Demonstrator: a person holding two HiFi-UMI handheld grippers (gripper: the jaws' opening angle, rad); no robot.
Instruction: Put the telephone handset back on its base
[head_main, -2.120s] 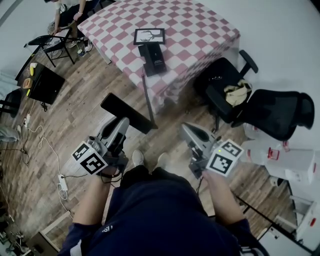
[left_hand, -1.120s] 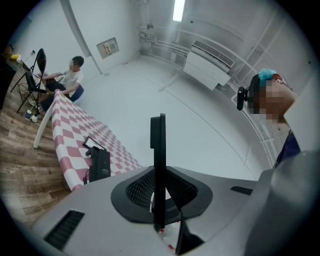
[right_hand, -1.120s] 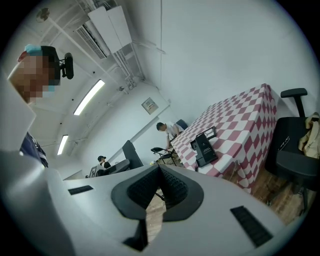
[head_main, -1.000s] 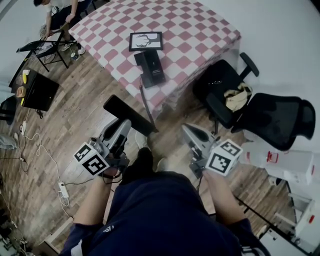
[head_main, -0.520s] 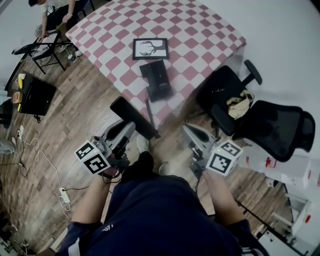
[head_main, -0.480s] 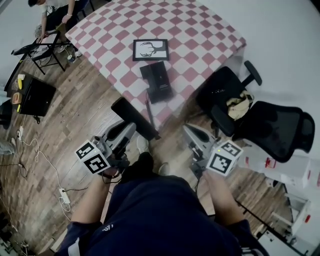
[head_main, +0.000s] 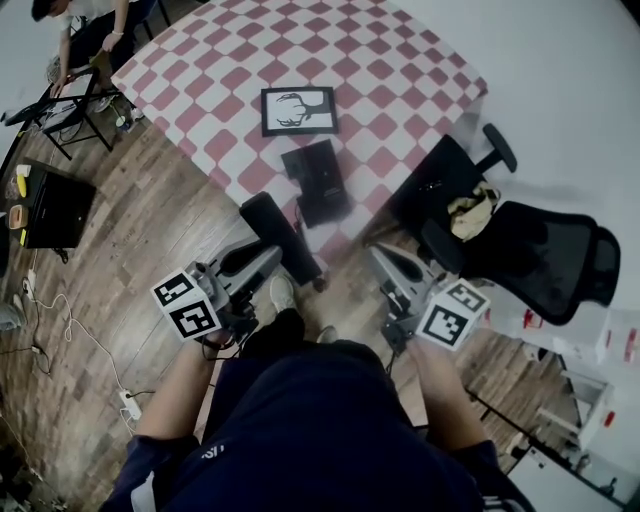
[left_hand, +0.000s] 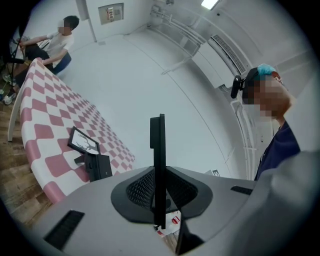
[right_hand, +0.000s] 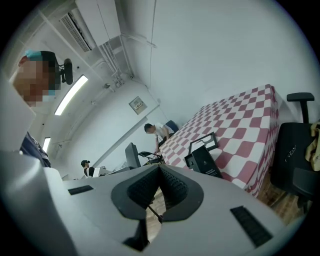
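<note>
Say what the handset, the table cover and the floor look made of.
Handset: likely plastic, matte black, smooth and even.
Table cover: seemingly cloth, pink-and-white checks, hanging over the edge.
Floor: wood or wood-look laminate, brown planks with grain and seams.

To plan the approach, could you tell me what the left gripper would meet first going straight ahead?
Likely nothing soon: with the handset in its jaws, the left gripper points just past the table corner towards the white wall; depth is unclear.
</note>
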